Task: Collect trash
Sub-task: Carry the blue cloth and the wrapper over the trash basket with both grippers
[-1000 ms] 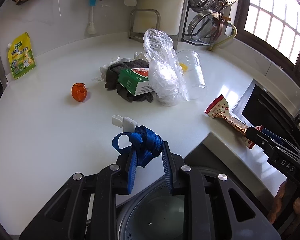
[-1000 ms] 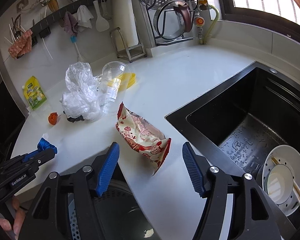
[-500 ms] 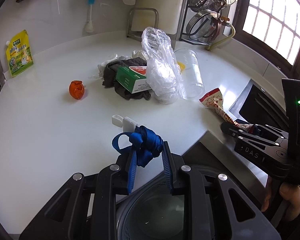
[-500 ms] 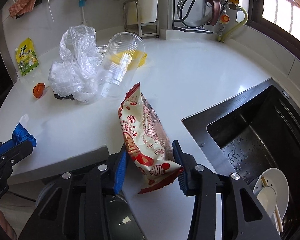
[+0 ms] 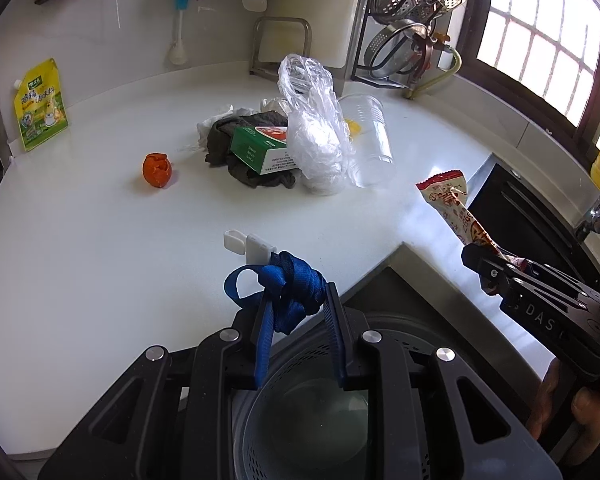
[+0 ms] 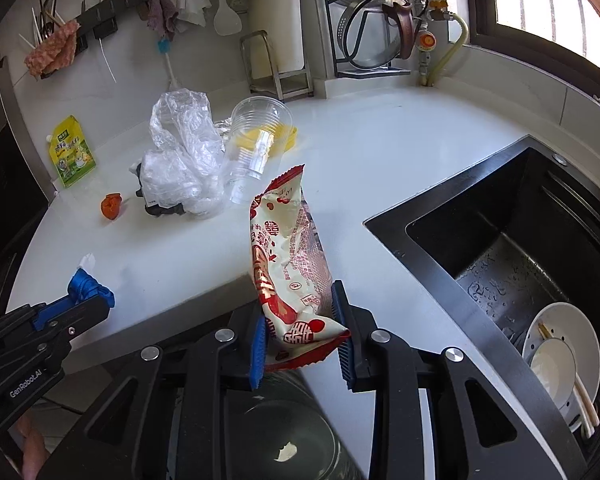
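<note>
A red-and-white snack wrapper (image 6: 290, 264) was clamped between the jaws of the right gripper (image 6: 302, 336), its upper end raised ahead of them above the tabletop (image 6: 380, 148). A knotted blue strap (image 5: 290, 290) was pinched between the narrowed jaws of the left gripper (image 5: 296, 320).

Left gripper (image 5: 296, 304) jaws clamp a blue strap (image 5: 290, 286); right gripper (image 6: 300, 334) jaws pinch a snack wrapper (image 6: 288, 264).
</note>
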`<state>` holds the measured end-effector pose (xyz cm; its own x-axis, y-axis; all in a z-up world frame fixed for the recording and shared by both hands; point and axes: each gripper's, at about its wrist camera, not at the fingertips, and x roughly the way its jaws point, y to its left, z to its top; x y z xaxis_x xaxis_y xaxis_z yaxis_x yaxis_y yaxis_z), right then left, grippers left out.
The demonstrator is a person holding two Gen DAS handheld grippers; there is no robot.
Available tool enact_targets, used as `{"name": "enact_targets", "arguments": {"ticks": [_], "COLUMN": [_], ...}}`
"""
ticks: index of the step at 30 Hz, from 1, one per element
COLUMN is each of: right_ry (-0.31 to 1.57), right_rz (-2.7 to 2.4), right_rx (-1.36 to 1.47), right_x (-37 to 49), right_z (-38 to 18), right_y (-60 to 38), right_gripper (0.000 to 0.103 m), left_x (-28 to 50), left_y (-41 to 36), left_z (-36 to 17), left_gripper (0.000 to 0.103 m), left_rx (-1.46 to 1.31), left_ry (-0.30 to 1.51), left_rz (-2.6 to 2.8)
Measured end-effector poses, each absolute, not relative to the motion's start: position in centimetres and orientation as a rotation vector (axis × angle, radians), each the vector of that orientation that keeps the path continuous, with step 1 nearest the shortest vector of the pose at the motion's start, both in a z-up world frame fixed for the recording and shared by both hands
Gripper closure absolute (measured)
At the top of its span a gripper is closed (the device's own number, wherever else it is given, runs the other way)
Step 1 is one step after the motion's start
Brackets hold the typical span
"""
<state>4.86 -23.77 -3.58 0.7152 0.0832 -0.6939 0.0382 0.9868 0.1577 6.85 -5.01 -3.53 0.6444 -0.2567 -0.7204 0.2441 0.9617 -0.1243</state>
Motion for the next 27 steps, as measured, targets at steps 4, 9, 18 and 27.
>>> {"name": "enact_targets", "arguments": {"ticks": [4,9,18,27], "right_ry": [0.759,0.762,0.791,0.854], "right_rz": [0.021,0.006,-0.003,0.046], "right_rx": [0.203,0.22,0.218,0.233], "right_x": [1.5,-2.1,-6.8,-9.3], "right_z": [-3.3,-3.6,-5.1,-7.4], "right_y": [-23.2,-22.3,-20.9,-19.7], "right_gripper": [0.075,0.075,0.075,0.075], "left_x": [5.1,2.9,-0.8,-2.2], "left_y": [-5.2,-5.3,-5.6,-4.6], "left_z": [-3.8,-4.5,-5.8,-7.4], "left_gripper": [0.079,0.079,0.079,0.079], "left_rx": [0.002,0.029,0.049,0.044], "left_ry": [0.827,0.835,0.861,0.902], "left_rz": [-0.298,-0.312,-0.342,-0.333]}}
